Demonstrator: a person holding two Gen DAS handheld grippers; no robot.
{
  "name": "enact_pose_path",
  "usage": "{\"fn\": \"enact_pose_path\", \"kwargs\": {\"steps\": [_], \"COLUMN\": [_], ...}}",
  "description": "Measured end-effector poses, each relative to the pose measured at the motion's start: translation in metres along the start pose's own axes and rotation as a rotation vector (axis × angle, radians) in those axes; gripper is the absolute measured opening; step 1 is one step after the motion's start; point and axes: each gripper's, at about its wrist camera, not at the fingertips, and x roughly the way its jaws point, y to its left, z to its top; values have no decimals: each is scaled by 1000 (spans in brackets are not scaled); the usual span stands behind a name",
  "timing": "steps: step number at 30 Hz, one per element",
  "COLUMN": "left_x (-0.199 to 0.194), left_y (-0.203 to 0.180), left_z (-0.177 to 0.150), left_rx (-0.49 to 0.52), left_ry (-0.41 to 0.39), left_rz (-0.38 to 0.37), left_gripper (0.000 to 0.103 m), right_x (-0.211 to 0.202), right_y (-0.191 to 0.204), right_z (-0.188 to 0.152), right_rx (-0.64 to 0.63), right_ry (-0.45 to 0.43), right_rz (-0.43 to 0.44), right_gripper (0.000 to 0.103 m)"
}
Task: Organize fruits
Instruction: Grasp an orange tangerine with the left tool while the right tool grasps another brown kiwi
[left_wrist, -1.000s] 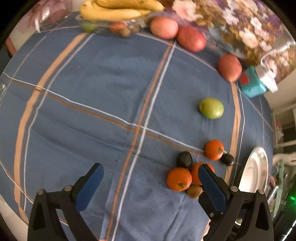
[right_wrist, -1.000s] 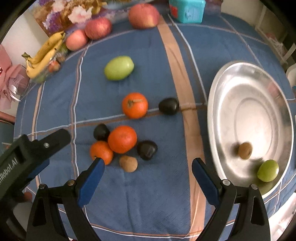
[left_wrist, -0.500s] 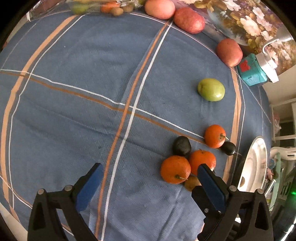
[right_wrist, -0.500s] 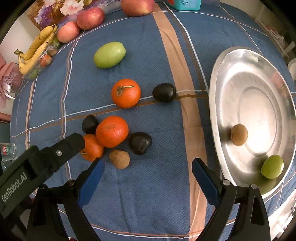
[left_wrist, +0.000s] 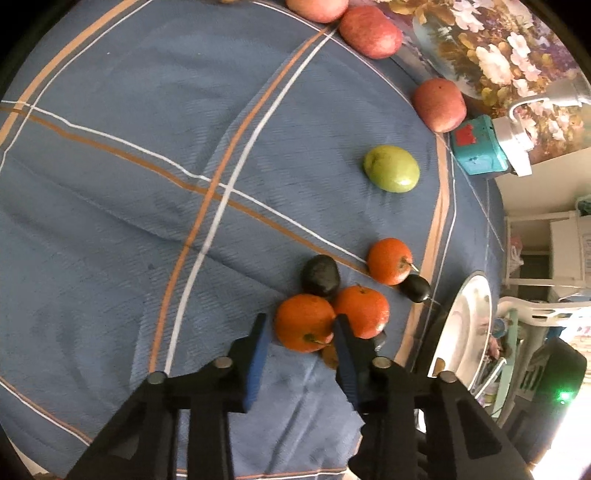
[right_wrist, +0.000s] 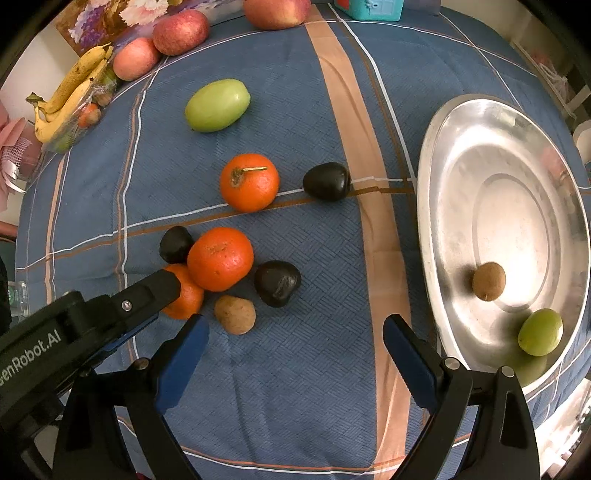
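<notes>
Right wrist view: only a brown fruit (right_wrist: 488, 281) and a green one (right_wrist: 540, 331) lie in the tray (right_wrist: 443, 122) at the table's right edge. Left gripper (left_wrist: 301, 332) is closing on an orange (left_wrist: 303, 321) mid-table; right gripper (right_wrist: 295, 343) is released. Most fruit remains.

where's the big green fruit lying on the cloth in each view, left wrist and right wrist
Left wrist: the big green fruit lies right of centre in the upper half, below the red apples.
Right wrist: it lies upper left of centre, above the stemmed orange.
Shared landmark: the teal box, beyond the fruit at the table's far edge.
</notes>
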Motion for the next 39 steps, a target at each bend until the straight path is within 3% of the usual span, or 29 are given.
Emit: {"fn": "enact_pose_path", "kwargs": {"steps": [11,16,21,29,37,39], "left_x": [-13,-24,-26,-26,-27,-26], "left_y": [3,9,15,16,16,16], "left_z": [7,12,15,15,15,15], "left_rx": [0,-12,-28,-33,-39,-40], "left_ry": [-39,-85,-85,-76,-78,-79], "left_rz": [39,81,74,67,69,69], "left_gripper": [31,31,31,31,31,31], "right_x": [1,3,3,9,5,5], "right_y": [4,15,25,41,48,51], "right_z": [0,-6,-13,-22,-20,-20], "right_rx": [-8,-21,-25,-23,-26,-30], "right_ry": [-1,-43,-79,-79,-92,-92], "right_rz": [-1,0,37,65,84,85], "right_gripper": [95,95,93,44,24,24]}}
